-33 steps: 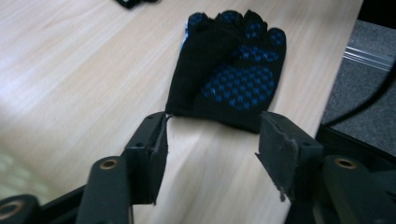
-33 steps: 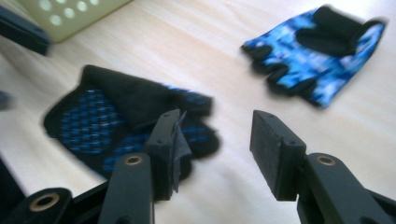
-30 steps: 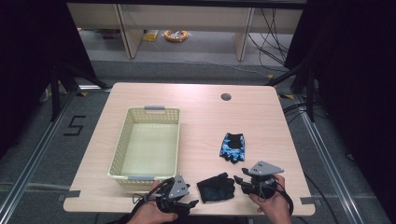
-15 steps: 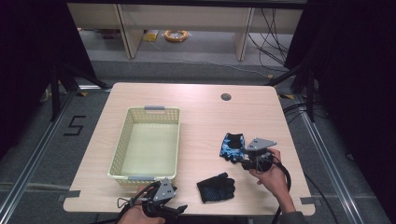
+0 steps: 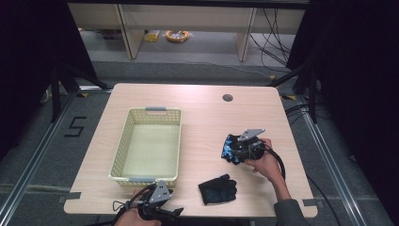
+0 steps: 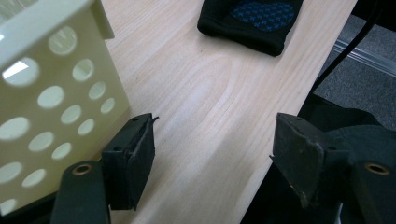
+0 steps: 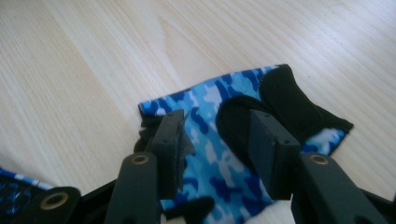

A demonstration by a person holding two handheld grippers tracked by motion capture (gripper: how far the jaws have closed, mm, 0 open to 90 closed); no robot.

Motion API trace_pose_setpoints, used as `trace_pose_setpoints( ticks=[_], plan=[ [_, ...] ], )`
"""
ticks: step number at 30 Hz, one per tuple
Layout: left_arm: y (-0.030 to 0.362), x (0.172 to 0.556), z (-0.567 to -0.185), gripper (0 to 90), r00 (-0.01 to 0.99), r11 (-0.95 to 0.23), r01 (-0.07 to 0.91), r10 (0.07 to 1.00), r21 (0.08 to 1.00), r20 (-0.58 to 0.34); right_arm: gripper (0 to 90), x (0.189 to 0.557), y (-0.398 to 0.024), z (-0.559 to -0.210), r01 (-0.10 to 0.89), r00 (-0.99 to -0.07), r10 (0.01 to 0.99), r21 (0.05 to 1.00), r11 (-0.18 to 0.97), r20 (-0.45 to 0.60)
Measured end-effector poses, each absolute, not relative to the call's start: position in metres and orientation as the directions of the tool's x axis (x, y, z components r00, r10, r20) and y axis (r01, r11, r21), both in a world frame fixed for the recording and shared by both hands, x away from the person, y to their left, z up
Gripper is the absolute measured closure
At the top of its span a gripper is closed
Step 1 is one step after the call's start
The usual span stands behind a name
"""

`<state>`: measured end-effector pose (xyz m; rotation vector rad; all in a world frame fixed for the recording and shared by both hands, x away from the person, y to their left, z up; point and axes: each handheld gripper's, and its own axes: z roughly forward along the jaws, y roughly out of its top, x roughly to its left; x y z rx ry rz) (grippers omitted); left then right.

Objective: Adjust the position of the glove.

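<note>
The right hand-held gripper (image 5: 236, 151) hangs directly over the blue camouflage glove (image 7: 224, 154), which lies flat on the worktop (image 5: 197, 113), its jaws apart with the fabric between and beneath them — not yet pinched. The glove looks light, soft and floppy, so I'd bite a fold near the padded palm. The left hand-held gripper (image 6: 212, 158) sits wide apart and empty, the basket (image 5: 147, 143) just beside it and the black glove (image 5: 217, 189) ahead.

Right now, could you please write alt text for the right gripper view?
The right tongs, partly open, hover over a blue camouflage glove with black patches lying on a light wooden table.
</note>
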<state>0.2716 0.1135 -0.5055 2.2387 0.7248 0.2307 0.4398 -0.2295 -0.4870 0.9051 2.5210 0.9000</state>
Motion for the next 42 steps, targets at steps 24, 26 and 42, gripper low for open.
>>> trace_pose_setpoints(
  ticks=[24,26,42],
  plan=[
    [0.111,0.269,-0.509,30.4,0.828,-0.553,0.427,0.557,0.716,-0.063,89.8,0.446,-0.225,-0.496,0.514,-0.717,0.693,0.616,0.597,-0.073],
    [0.112,0.271,-0.508,30.5,0.834,-0.567,0.41,0.55,0.715,-0.043,89.8,0.445,-0.223,-0.497,0.51,-0.711,0.699,0.627,0.589,-0.078],
    [0.112,0.27,-0.506,30.6,0.824,-0.545,0.427,0.563,0.722,-0.062,89.9,0.425,-0.232,-0.46,0.433,-0.738,0.674,0.739,0.516,-0.038]
  ],
)
